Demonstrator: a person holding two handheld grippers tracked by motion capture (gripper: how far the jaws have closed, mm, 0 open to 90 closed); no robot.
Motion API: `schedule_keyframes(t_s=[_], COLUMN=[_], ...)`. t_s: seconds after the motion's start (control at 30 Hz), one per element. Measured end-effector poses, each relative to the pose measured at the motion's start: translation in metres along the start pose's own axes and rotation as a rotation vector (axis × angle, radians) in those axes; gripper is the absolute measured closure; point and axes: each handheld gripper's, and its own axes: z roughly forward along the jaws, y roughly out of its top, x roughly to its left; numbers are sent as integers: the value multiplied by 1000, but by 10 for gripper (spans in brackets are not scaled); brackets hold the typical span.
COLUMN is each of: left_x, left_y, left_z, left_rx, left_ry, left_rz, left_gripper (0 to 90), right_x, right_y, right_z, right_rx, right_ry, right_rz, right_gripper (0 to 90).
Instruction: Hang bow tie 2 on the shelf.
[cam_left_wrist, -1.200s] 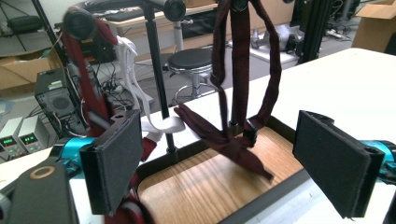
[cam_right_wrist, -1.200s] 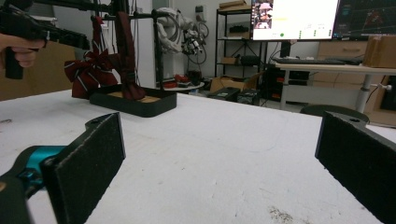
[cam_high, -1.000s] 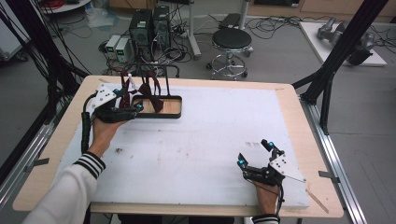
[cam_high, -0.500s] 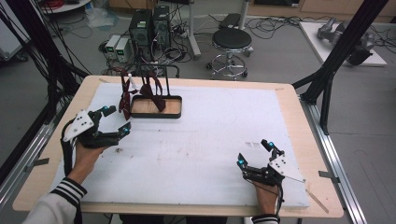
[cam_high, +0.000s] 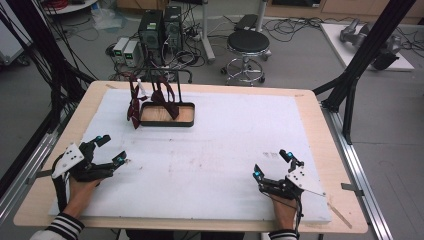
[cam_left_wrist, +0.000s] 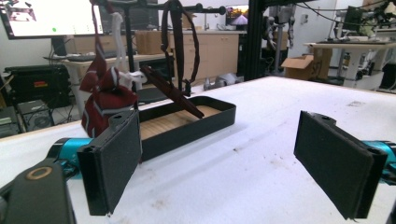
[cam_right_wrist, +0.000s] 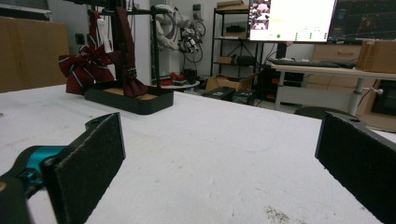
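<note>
A black rack stands on a black tray with a wooden floor (cam_high: 167, 121) at the far left of the white mat. Dark red ties (cam_high: 165, 100) and a striped bow tie (cam_high: 133, 107) hang from the rack; the bow tie (cam_left_wrist: 105, 95) hangs outside the tray's (cam_left_wrist: 196, 123) end. My left gripper (cam_high: 112, 150) rests open at the near left, well short of the tray, with nothing between its pads (cam_left_wrist: 112, 165). My right gripper (cam_high: 271, 164) rests open at the near right, also with nothing in it. From there the tray (cam_right_wrist: 135, 103) and bow tie (cam_right_wrist: 83, 67) sit far off.
The white mat (cam_high: 225, 145) covers most of the wooden table (cam_high: 320, 115). Black frame posts (cam_high: 360, 70) rise at both table sides. A stool (cam_high: 248, 42) and computer towers (cam_high: 160, 27) stand on the floor beyond the far edge.
My left gripper has pulled back from the rack toward the near left edge of the table, open. The right gripper has stayed put.
</note>
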Motion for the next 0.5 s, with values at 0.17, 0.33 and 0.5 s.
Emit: schedule_keyframes(t_s=[0.17,0.33,0.5], left_x=[-1,0,0], left_y=[-10,-10,-10], left_z=[-6,-7,-7], left_rx=[-16,-33,-33], left_ry=[12,15,15], left_rz=[-11,-12,-17], left_gripper=[156,156,156], right_x=[0,1,1], right_y=[0,0,0], right_z=[0,1,0], right_rx=[1,6,6], right_ry=[2,2,1], right_rz=[-5,-6,-6], right_gripper=[6,6,6])
